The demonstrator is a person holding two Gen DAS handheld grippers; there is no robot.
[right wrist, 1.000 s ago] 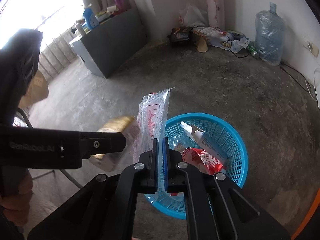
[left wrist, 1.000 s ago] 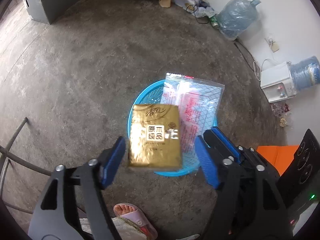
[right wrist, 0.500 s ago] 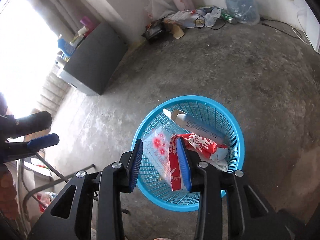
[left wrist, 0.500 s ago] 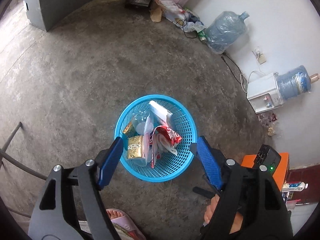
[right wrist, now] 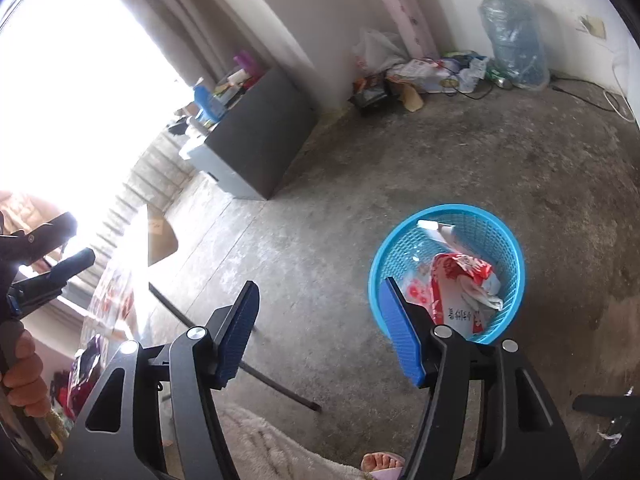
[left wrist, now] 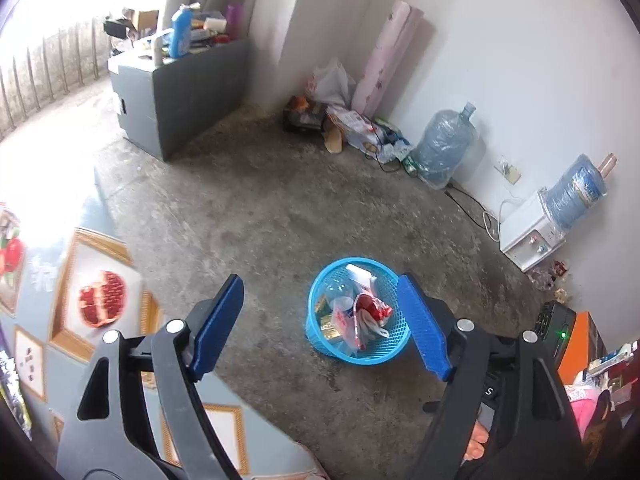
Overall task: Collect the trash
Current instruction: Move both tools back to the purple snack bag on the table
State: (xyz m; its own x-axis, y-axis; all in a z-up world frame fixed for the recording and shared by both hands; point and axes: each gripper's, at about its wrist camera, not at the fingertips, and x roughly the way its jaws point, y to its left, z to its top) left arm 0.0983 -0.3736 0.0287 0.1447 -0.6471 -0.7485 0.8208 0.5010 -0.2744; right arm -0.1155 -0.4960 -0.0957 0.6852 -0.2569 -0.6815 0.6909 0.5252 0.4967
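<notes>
Both of my grippers are empty. My left gripper [left wrist: 320, 322] has its jaws spread wide with nothing between them, and my right gripper [right wrist: 320, 330] has just been opening its jaws, with only bare floor [right wrist: 320, 280] showing in the gap. The blue basket [left wrist: 394, 354] sits on the concrete below and ahead of me: seen from the left side it lies between the jaws but far beneath them, close to the right-hand pad; seen from the right side it lies just past the right-hand pad, partly hidden behind it.

The trash is in that basket: a red and white wrapper [right wrist: 460, 270], a clear bag with red print [left wrist: 346, 322], a gold packet [left wrist: 329, 326] low against the wall, and a white box [right wrist: 436, 230] leaning on the far rim. None of it hangs over the edge as far as I can see.

I judge the drop finished for these pieces, so the step in hand is coming away from the basket to look for more. To the left of my left jaws is a table [left wrist: 96, 264] with a patterned cloth, and at its edge I make out a dark wrapper [right wrist: 86, 364] and other bits, too blurred to name. The next move calls for swinging left toward that table, keeping the jaws wide, choosing one piece, and lining the pads on either side of it before closing.
</notes>
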